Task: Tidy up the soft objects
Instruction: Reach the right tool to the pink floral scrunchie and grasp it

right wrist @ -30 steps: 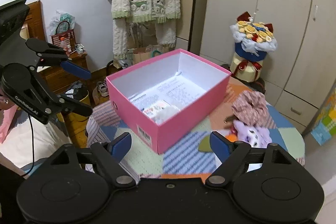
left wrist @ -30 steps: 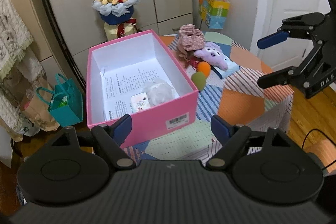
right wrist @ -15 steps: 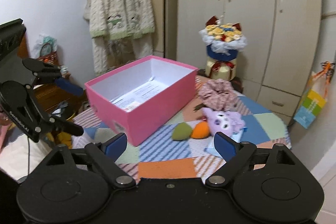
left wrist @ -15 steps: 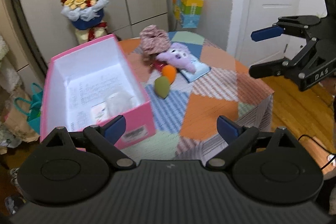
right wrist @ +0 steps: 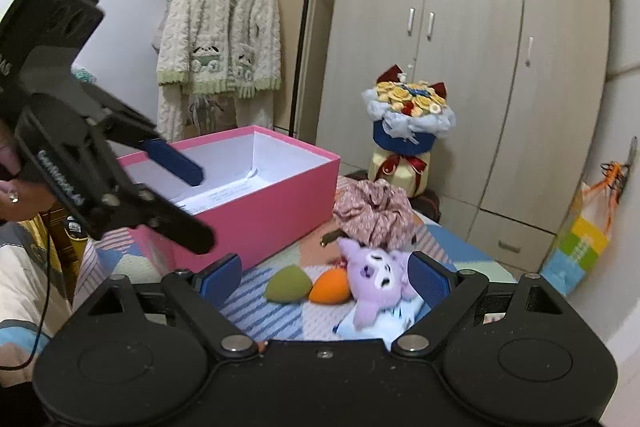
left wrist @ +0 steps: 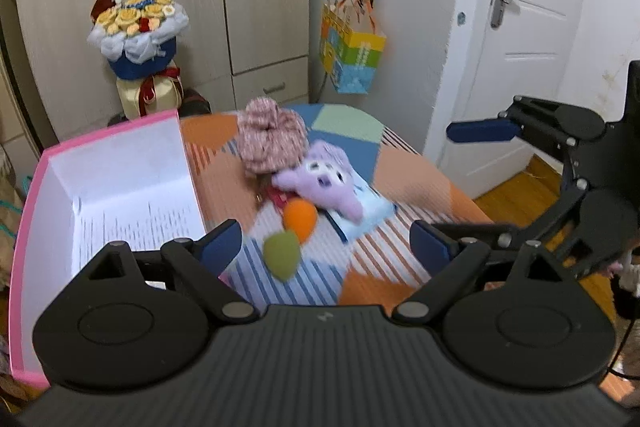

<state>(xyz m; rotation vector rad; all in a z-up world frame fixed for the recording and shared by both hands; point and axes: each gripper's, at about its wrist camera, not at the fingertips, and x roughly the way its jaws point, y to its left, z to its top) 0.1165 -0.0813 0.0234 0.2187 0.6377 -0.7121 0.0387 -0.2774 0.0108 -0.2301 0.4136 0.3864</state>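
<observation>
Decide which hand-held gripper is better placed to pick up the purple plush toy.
Probably the right hand-held gripper: open, with the purple plush toy close ahead between its fingers. The left hand-held gripper faces the green sponge.

The box (right wrist: 256,215) is pink outside, white inside. The plush toy (right wrist: 376,279) is lilac, the two sponges green (right wrist: 289,283) and orange (right wrist: 330,287), the scrunchie (right wrist: 374,211) pink-patterned. The worktop (left wrist: 400,167) cloth shows orange, blue and striped patches.

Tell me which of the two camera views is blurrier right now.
The left wrist view: the green sponge, purple plush toy and printed paper in the pink box are smeared by motion. The right wrist view is sharper, though fisheye bends the wardrobe edges.
</observation>
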